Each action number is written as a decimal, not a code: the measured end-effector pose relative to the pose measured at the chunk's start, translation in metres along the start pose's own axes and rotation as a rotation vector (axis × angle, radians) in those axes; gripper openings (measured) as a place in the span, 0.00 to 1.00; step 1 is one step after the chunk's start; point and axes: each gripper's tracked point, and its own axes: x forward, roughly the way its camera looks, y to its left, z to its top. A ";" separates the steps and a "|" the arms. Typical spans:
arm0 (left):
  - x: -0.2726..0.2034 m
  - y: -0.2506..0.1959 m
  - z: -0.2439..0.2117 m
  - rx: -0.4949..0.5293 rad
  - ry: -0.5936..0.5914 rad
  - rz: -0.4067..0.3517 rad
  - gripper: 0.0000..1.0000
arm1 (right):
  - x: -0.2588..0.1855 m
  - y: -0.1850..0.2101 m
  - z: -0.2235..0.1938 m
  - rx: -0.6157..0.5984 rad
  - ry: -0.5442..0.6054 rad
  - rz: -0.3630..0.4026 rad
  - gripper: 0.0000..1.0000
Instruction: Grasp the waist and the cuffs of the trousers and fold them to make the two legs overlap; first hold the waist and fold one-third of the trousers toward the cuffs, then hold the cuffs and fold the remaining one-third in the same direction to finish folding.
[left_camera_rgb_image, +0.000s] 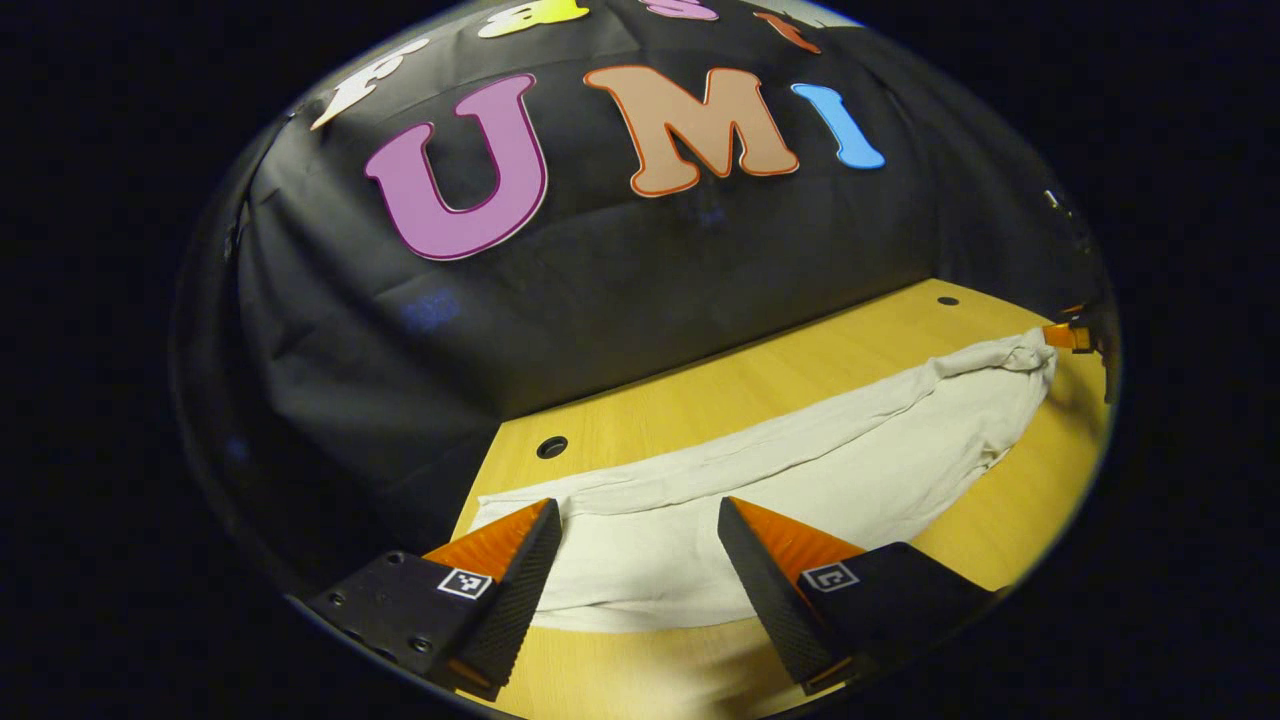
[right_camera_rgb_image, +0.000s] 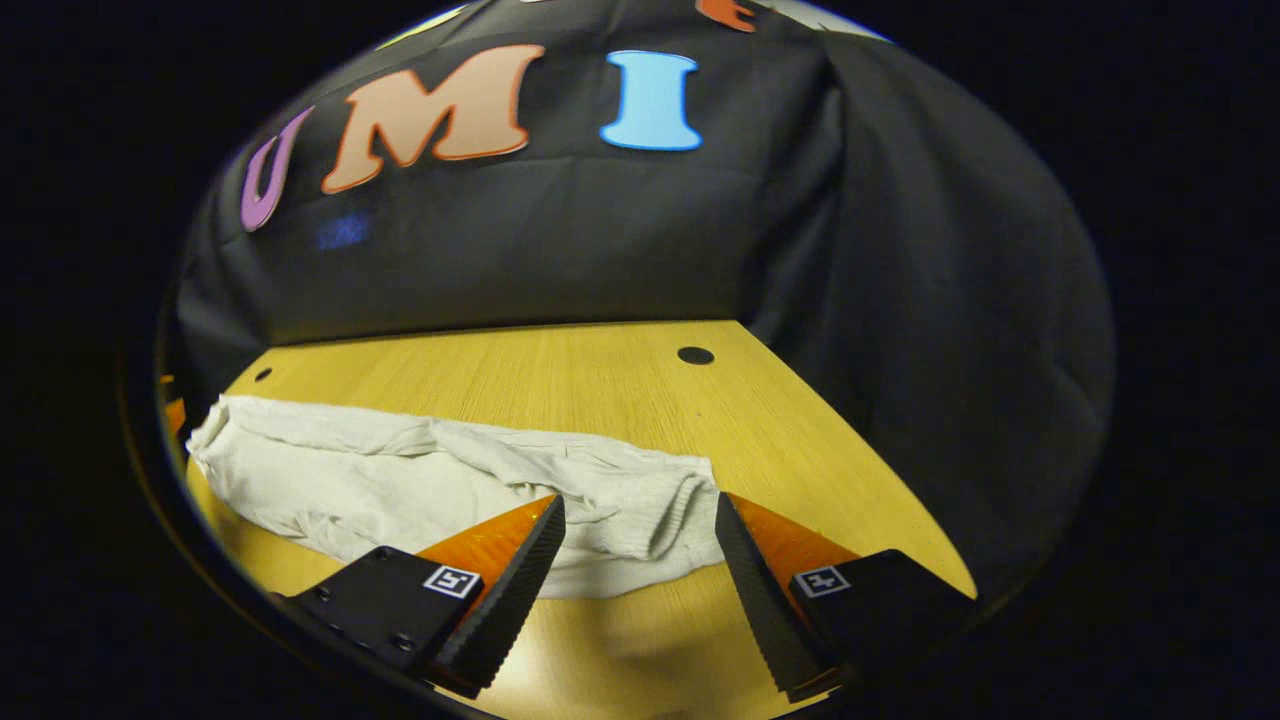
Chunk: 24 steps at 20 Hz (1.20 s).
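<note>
Cream trousers (left_camera_rgb_image: 800, 470) lie stretched across the wooden table (left_camera_rgb_image: 700, 395), the legs lying together in one long band. My left gripper (left_camera_rgb_image: 637, 505) stands open just above the wide, flat end of the cloth, a finger to each side. At the far, bunched end I see the right gripper (left_camera_rgb_image: 1065, 337) as a small shape at the cloth's tip. In the right gripper view the trousers (right_camera_rgb_image: 400, 480) end in a ribbed hem (right_camera_rgb_image: 680, 515). My right gripper (right_camera_rgb_image: 639, 500) is open around that hem, not pressing it.
The table (right_camera_rgb_image: 560, 385) has small round holes (left_camera_rgb_image: 551, 447) (right_camera_rgb_image: 695, 355) near its back edge. The black cloth wall (right_camera_rgb_image: 600, 240) rises directly behind the table and wraps round its right side. Bare wood lies between the trousers and the wall.
</note>
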 end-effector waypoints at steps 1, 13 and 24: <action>-0.008 -0.003 0.002 0.001 -0.006 0.000 0.96 | 0.002 -0.007 -0.004 0.054 0.015 -0.006 0.98; -0.049 -0.018 0.004 0.006 0.003 0.037 0.96 | 0.052 -0.028 -0.054 0.335 0.212 -0.006 0.97; -0.057 -0.028 0.009 -0.012 0.003 0.055 0.96 | 0.051 -0.052 -0.042 0.357 0.207 -0.007 0.13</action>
